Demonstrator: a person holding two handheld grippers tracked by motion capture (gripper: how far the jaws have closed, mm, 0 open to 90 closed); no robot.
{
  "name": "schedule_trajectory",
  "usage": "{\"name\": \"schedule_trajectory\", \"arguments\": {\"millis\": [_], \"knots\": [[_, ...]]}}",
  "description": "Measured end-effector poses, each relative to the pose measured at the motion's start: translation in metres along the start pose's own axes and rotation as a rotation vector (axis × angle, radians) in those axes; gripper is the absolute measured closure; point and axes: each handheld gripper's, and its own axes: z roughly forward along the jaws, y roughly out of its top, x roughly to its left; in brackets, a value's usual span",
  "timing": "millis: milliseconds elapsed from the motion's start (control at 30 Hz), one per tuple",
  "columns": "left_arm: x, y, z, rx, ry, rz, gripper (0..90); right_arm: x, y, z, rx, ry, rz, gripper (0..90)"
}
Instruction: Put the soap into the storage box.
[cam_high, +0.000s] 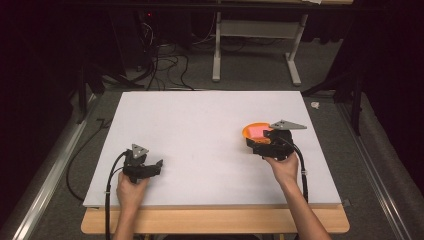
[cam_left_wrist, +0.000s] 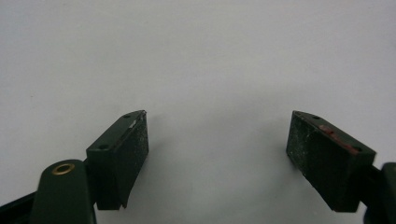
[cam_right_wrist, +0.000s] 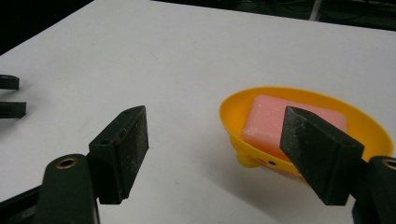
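a: what's on the white table (cam_high: 210, 145)?

b: in the high view, an orange dish (cam_high: 255, 131) sits right of the frame's centre, with a pink bar of soap (cam_high: 258, 131) lying in it. the rest of the white top is bare.

a: and the right gripper (cam_high: 257, 145)?

b: it is held by the person's right hand (cam_high: 284, 167), which comes up from the lower right of the frame. the gripper sits just at the dish, partly covering its near edge, with the grey three-cornered plate (cam_high: 287, 124) above it.

a: are its jaws apart?

b: yes, spread wide. in the right gripper view the orange dish (cam_right_wrist: 303, 128) lies in the right half of the frame, the pink bar of soap (cam_right_wrist: 280, 123) resting inside it. the right-hand jaw stands in front of the dish and soap, and the left-hand jaw is over bare white table (cam_right_wrist: 163, 60). nothing is between them. whether the jaw touches the dish, i cannot tell.

a: the left gripper (cam_high: 156, 167)?

b: lower left of the high view, held by the left hand (cam_high: 131, 191), well apart from the dish. its black cable (cam_high: 111, 175) trails down toward the bottom edge.

a: gripping anything?

b: no. in the left gripper view both jaws stand wide apart, with plain white table (cam_left_wrist: 210, 70) between them.

a: anything past the table?

b: dark floor with cables (cam_high: 165, 62) at the upper left and a white frame stand (cam_high: 255, 40) at the top centre.
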Motion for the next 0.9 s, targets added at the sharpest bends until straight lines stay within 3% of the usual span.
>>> {"name": "schedule_trajectory", "arguments": {"millis": [900], "knots": [[0.0, 0.0, 0.0, 0.0, 0.003, 0.002, 21.4, 0.023, -0.025, 0.003, 0.003, 0.066, -0.05, 26.2]]}}
